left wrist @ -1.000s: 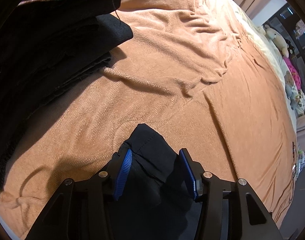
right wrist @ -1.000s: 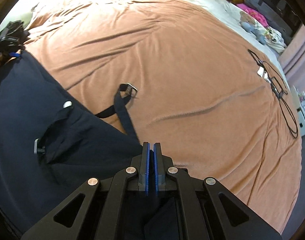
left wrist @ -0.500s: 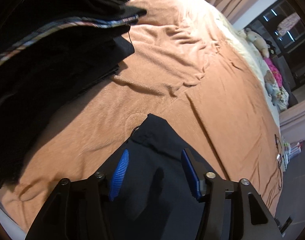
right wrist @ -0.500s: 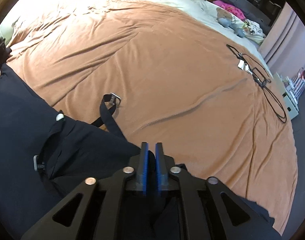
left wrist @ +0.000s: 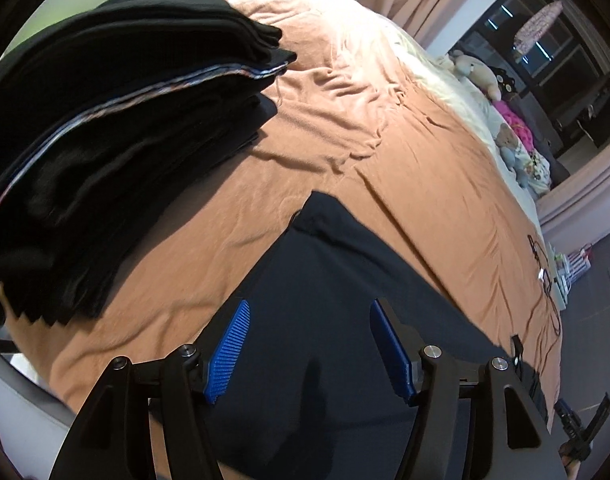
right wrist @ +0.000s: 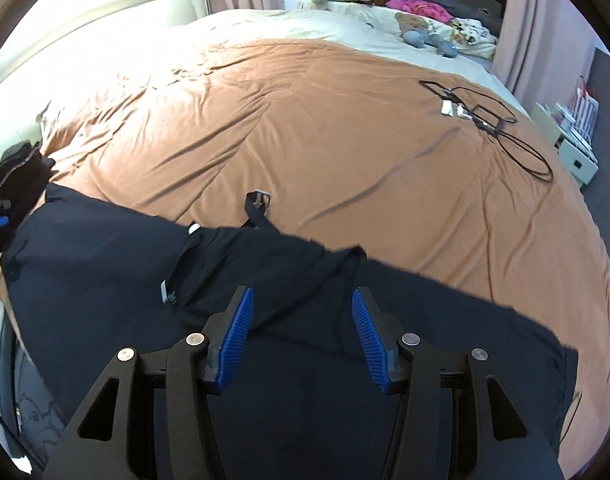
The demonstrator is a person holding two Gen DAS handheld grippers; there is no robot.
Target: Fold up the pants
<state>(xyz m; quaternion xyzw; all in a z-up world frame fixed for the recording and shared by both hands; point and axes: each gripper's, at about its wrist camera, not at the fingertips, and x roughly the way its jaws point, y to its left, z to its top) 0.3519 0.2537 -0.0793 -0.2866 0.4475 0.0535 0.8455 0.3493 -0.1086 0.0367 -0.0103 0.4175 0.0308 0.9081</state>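
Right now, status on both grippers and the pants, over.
Left gripper and right gripper both opening, nothing pinched. Navy pants spread flat on orange blanket. Folded stack beside left; black cable far off.

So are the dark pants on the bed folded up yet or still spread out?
Spread out. The dark pants lie long and flat across the orange blanket, belt strap trailing loose.

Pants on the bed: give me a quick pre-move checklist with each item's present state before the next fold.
1. Left gripper free of cloth: ok, jaws opening, nothing pinched.
2. Right gripper free of cloth: ok, jaws opening above the fabric.
3. Navy pants lying flat: not ok, bunched around the pocket.
4. Belt strap with buckle tucked in: not ok, it trails onto the orange blanket.
5. Stack of folded dark clothes clear of the pants: ok.
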